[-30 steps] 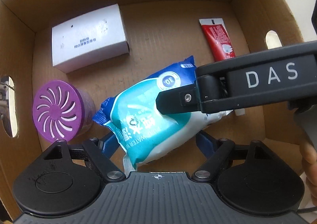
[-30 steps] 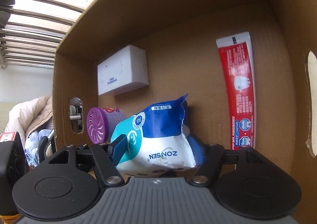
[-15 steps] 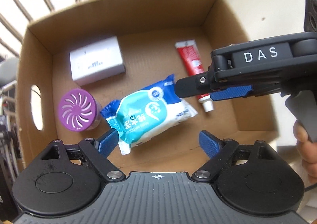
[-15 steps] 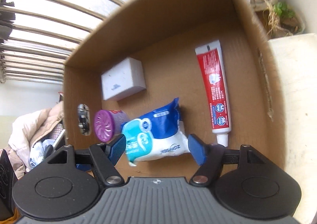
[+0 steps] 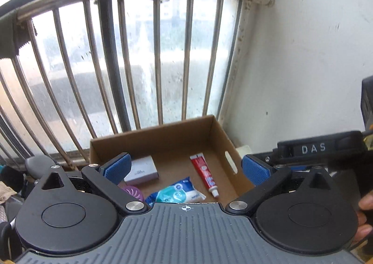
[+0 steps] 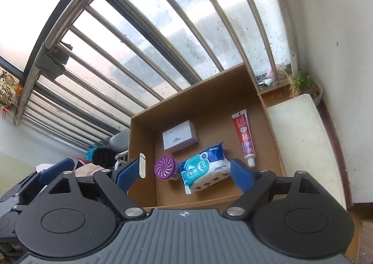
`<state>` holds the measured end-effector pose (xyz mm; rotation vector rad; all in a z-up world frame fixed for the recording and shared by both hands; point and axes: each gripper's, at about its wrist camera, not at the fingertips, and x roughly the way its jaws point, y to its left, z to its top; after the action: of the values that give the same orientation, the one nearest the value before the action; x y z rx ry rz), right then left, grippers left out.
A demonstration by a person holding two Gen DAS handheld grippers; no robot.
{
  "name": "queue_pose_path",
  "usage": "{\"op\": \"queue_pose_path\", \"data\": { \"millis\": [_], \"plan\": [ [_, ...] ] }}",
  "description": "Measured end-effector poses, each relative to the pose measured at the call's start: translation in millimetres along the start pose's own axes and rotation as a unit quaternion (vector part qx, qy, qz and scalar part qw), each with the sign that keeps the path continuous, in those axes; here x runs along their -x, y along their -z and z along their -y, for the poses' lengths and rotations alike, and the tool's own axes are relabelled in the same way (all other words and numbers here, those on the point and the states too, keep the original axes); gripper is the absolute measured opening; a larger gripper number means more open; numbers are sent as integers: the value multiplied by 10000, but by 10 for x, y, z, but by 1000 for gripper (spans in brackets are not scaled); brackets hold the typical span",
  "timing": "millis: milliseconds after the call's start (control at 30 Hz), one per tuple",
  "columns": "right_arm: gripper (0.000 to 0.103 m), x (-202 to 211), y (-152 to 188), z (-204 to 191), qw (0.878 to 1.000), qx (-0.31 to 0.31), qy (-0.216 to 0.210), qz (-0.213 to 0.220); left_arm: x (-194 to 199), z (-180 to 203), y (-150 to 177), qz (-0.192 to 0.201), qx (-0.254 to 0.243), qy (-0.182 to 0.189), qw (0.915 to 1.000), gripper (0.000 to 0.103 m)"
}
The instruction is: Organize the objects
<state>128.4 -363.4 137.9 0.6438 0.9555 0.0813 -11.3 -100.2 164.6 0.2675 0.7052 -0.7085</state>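
Observation:
An open cardboard box stands on the floor by a railing. On its floor lie a blue and teal wet wipes pack, a red toothpaste tube, a white carton and a purple air freshener. My left gripper hangs high above the box, its jaws opening with nothing between them. My right gripper is also raised, jaws opening and empty. Its black body shows at the right of the left wrist view.
A metal railing with vertical bars stands before the window behind the box. A white wall is to the right. A white board and a small plant lie right of the box. A grey seat and clutter sit left.
Both grippers let go of the wipes pack, rose out of the box and tilted up. Their jaws spread wider. The pack now lies on the box floor.

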Motion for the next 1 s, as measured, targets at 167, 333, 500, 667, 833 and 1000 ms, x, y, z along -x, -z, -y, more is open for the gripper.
{"op": "queue_pose_path", "data": {
  "millis": [167, 333, 500, 667, 833, 1000],
  "plan": [
    [88, 190, 188, -33, 9997, -121, 50, 217, 285, 25, 31, 396, 47, -322, 9987, 102],
    [89, 338, 271, -128, 9991, -71, 31, 426, 481, 55, 27, 640, 48, -678, 9956, 102],
    [92, 434, 347, -242, 9986, 65, 90, 517, 657, 56, 63, 817, 17, -857, 9930, 102],
    [95, 426, 419, -383, 9982, 258, 241, 494, 725, 1, 119, 867, 54, -879, 9923, 102],
    [100, 418, 452, -564, 9958, 591, 439, 547, 810, -49, 150, 1035, -92, -1044, 9891, 102],
    [103, 445, 455, -744, 9904, 946, 691, 740, 890, -119, 188, 1074, -43, -1207, 9869, 102]
  ]
}}
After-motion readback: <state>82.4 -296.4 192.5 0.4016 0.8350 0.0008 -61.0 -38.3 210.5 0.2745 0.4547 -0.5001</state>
